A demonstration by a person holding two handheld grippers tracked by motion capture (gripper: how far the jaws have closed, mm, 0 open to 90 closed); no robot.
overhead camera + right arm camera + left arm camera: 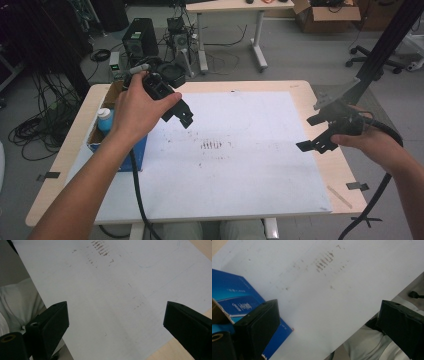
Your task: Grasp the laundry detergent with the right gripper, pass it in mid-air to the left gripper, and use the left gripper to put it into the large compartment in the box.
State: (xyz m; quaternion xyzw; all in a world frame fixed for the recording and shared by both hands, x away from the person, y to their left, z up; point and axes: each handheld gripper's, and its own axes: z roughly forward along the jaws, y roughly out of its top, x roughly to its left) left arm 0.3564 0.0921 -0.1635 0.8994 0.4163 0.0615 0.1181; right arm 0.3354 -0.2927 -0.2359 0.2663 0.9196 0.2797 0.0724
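Two claws hang open and empty over the table (60, 170) in the high view. We see the left claw (178, 116) with its jaws apart above the sheet (240, 170). The box (131, 156) sits just behind and to that claw's left, and a bottle (105, 120) stands upright inside it. The right claw (314, 133) is also spread, well apart from the box, over the sheet's far-right edge.

We judge the box to be light cardboard that dents if squeezed, so its open rim is the place to pinch. The bottle looks like smooth plastic, light and somewhat slippery, and its cap or neck is the better hold.

Next, in the left gripper view, the left claw (329, 315) shows both jaws wide with nothing between them. A blue corner of the box (237, 297) lies beside and partly behind the left-hand jaw. It carries white print, which is too blurred for us to read. Ahead of the claw lie dark marks (324, 261) on the sheet (312, 295).

Last, in the right gripper view, the right claw (115, 317) also gapes, empty, above the sheet (112, 295). The marks (100, 246) lie far ahead. Bare wood of the table (175, 351) shows under the right-hand jaw. We can read no writing here.
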